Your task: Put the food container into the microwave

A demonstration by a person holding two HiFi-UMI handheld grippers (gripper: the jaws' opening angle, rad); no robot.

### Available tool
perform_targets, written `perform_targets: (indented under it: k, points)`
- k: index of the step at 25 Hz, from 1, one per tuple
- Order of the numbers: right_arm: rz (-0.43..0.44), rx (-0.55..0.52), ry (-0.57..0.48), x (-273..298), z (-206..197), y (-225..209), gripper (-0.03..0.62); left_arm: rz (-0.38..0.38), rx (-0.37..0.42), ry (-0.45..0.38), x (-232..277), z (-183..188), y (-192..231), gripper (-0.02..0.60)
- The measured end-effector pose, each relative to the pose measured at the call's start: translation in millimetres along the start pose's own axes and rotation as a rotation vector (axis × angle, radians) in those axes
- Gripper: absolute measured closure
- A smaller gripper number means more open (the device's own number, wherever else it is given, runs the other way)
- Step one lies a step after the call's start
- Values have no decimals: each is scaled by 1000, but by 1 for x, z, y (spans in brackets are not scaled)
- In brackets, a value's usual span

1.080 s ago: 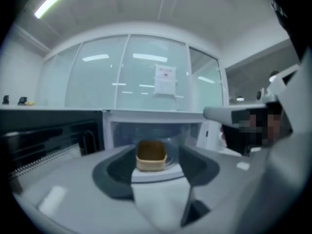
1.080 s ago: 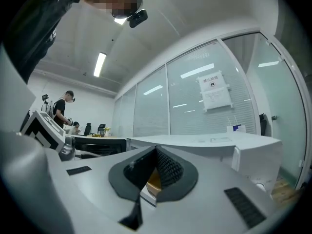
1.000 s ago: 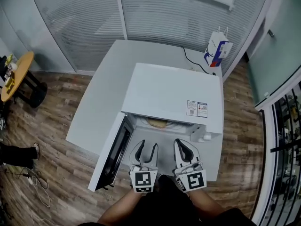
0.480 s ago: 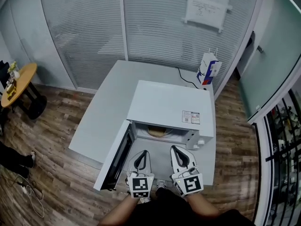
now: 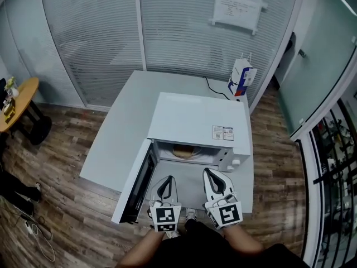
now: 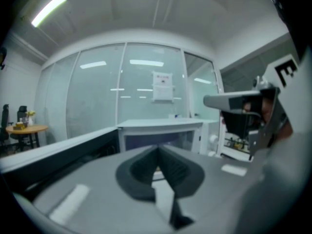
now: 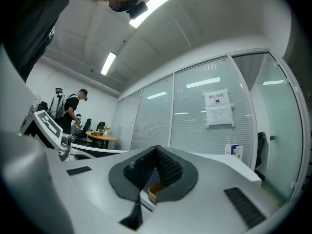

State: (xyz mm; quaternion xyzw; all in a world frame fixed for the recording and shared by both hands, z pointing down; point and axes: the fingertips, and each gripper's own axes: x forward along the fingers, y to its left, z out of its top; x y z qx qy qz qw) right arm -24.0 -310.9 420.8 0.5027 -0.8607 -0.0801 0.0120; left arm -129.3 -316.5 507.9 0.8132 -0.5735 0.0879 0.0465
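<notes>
- On the white table (image 5: 120, 133) stands a white microwave (image 5: 195, 121), with its door (image 5: 136, 186) swung open to the left.
- Inside the open oven lies the food container (image 5: 184, 151), a tan round shape. Only its front part shows under the microwave's top edge.
- Held level in front of the opening, near the door, the left gripper (image 5: 167, 180) has its jaws pressed together with nothing between them.
- Just beside it, the right gripper (image 5: 210, 173) also has its jaws meeting at the tips and carries nothing.
- Both grippers are apart from the food container.
- At the table's far corner stands a white paper bag (image 5: 241, 78) with blue and red print, and a black cable (image 5: 215, 89) lies near it.
- Well apart at the left, a round wooden side table (image 5: 17, 96) stands on the wood floor.
</notes>
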Motion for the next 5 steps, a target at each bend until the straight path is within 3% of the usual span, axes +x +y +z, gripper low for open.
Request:
perform_targets:
  k: [5]
  points:
    - [-10,-4,-8,1,-2,-6,589,-15,8,0,5,0,-5,574]
